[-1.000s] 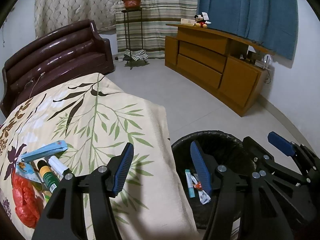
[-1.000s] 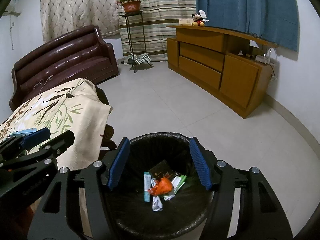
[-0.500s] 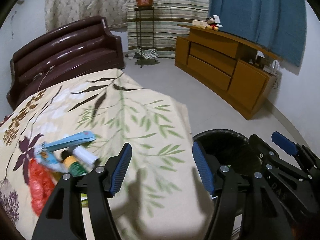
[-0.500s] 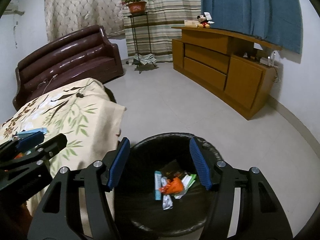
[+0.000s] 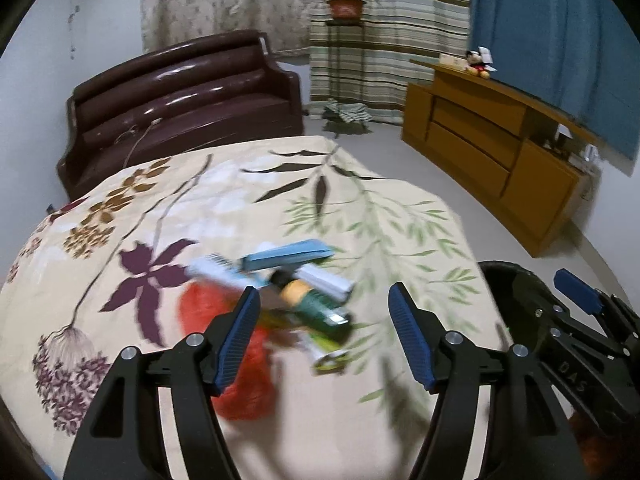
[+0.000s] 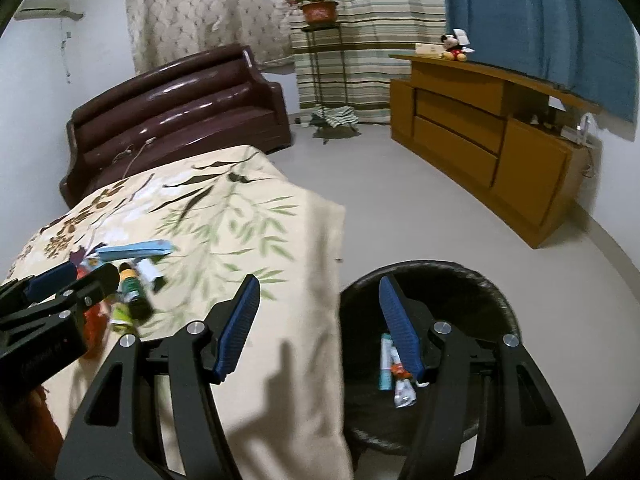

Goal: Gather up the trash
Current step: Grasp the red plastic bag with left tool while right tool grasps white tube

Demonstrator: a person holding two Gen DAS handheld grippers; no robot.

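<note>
A pile of trash lies on the floral tablecloth (image 5: 360,216): a light blue box (image 5: 288,255), a green spray can (image 5: 316,306), a white box (image 5: 324,280) and a red plastic bag (image 5: 244,376). My left gripper (image 5: 324,340) hovers over the pile with its jaws opening and nothing between them. In the right wrist view the same blue box (image 6: 136,250) and can (image 6: 132,286) lie beside the left gripper (image 6: 72,276). My right gripper (image 6: 316,322) hangs open and empty over the table edge and the black bin (image 6: 452,280), which holds wrappers (image 6: 394,372).
A dark brown sofa (image 5: 180,100) stands behind the table. A wooden cabinet (image 5: 492,148) with a plush toy (image 5: 478,64) runs along the right wall. A plant stand (image 6: 320,60) is by the striped curtain. Grey floor (image 6: 380,192) lies between table and cabinet.
Both grippers swung left from the bin toward the table. The trash pile moved from the left edge to between the left fingers. The bin slid to the right in both views.
</note>
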